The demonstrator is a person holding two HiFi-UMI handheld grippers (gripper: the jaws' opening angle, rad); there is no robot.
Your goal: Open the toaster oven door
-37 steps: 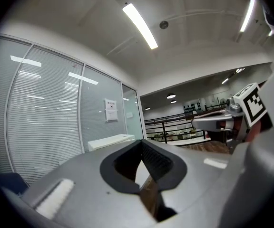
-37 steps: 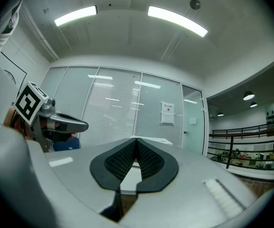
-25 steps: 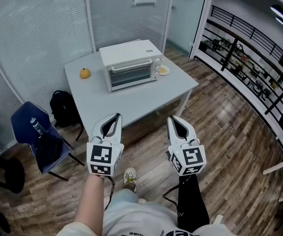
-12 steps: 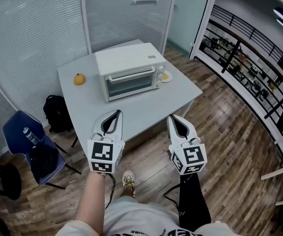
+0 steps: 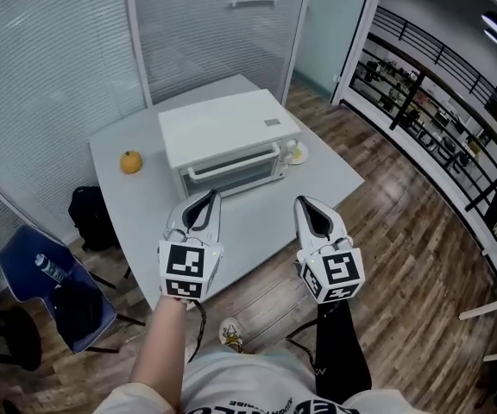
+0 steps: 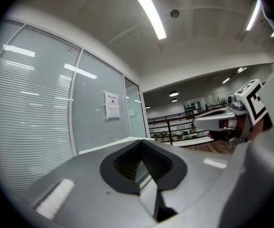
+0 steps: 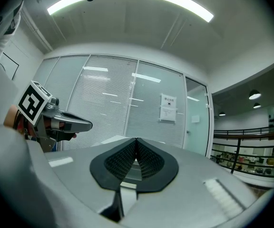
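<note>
The toaster oven (image 5: 229, 136) stands mid-surface (image 5: 322, 175), its door (image 5: 231, 176) shut, facing the near edge. The left tool (image 5: 202, 203) and the right tool (image 5: 305, 207) hover there, both closed and empty, probably lined up to reach it.

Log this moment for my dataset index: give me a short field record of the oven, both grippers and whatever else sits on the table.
toaster oven: white, on the grey table
door: closed
left gripper: shut, empty, short of the oven
right gripper: shut, empty, short of the oven
orange: on the table, left of the oven, apart from it
small plate: at the oven's right side
task step: door not yet touched
</note>
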